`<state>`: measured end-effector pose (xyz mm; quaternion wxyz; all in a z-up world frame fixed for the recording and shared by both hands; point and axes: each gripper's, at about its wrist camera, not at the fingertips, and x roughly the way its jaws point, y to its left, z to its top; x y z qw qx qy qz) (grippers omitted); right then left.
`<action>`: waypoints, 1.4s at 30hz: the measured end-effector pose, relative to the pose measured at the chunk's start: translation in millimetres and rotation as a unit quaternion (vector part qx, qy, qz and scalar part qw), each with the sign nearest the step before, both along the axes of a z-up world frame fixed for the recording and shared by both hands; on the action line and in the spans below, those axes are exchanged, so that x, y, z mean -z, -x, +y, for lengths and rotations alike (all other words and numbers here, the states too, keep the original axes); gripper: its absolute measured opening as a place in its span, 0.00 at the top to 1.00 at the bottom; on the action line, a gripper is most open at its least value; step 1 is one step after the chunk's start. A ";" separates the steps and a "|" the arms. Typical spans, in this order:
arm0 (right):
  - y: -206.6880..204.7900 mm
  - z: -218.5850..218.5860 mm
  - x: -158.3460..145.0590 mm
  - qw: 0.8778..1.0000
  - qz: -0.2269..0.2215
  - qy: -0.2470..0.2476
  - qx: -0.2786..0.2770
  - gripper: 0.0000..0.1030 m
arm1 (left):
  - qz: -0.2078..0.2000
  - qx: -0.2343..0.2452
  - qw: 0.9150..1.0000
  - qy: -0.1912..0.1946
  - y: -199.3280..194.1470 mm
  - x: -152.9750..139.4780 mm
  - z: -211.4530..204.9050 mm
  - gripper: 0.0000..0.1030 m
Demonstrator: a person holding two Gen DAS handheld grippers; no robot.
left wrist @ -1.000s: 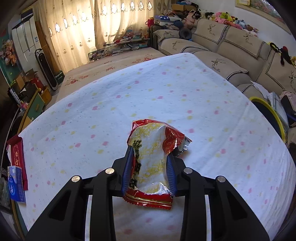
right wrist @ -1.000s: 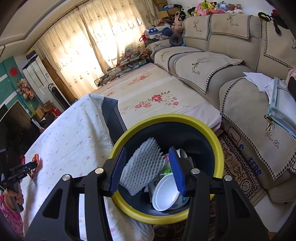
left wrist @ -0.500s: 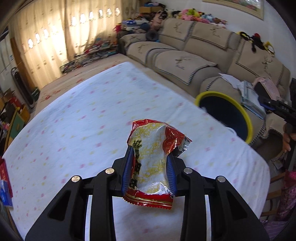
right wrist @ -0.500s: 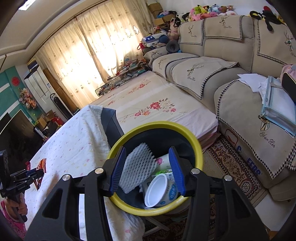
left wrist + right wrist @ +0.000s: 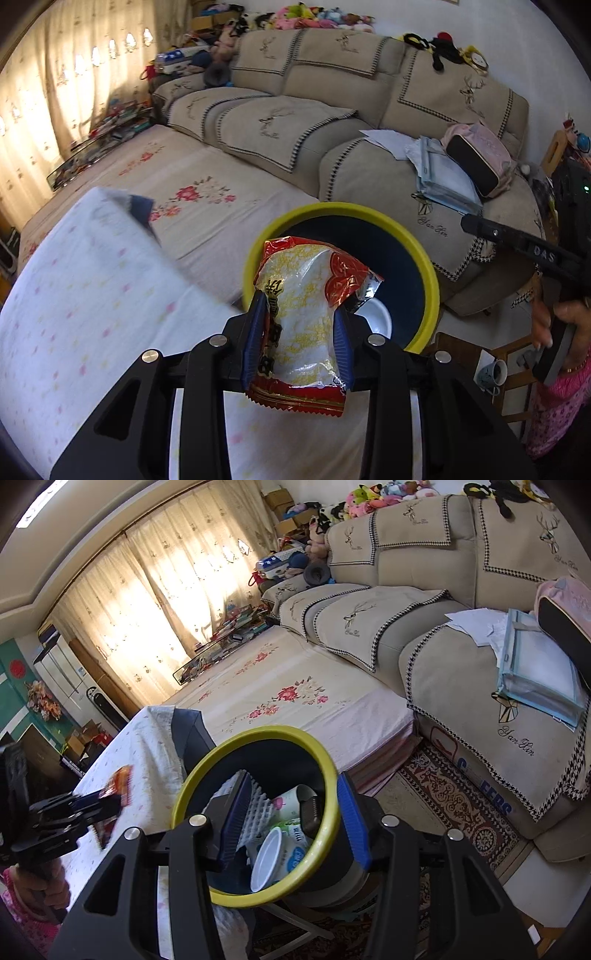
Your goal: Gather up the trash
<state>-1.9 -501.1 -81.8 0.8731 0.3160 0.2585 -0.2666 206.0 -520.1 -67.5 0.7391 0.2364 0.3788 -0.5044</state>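
Wrapper (image 5: 301,325) hides bin (image 5: 430,280), contents perhaps cups

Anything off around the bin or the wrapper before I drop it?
Nothing stands out. The snack wrapper, crumpled and torn open, sits firmly in the left hand-held gripper near the yellow-rimmed bin, which stands upright with its trash inside. The right hand-held gripper is empty.

i see: beige sofa (image 5: 332,122) with deer-pattern covers; plush toys (image 5: 310,14) along its back; papers (image 5: 476,624) and a pale blue folder (image 5: 539,672) on one seat; floral mattress (image 5: 295,698); sunlit curtains (image 5: 162,590); patterned rug (image 5: 454,801).
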 end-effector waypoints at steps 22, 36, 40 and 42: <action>-6.5 41.9 -22.1 0.998 0.009 0.030 -0.054 0.44 | 0.022 -0.119 0.993 0.003 -1.3 6.7 17.1 0.15; -21.0 172.9 -76.8 0.973 -0.006 0.160 -0.166 0.24 | -0.121 -0.405 0.898 0.119 94.6 -73.2 302.6 0.05; -15.9 194.3 -87.7 0.967 -0.014 0.177 -0.185 0.21 | -0.143 -0.461 0.867 0.126 122.5 -79.7 358.3 0.05; -12.6 202.7 -90.8 0.964 -0.015 0.185 -0.191 0.19 | -0.158 -0.479 0.853 0.132 137.6 -84.6 381.0 0.05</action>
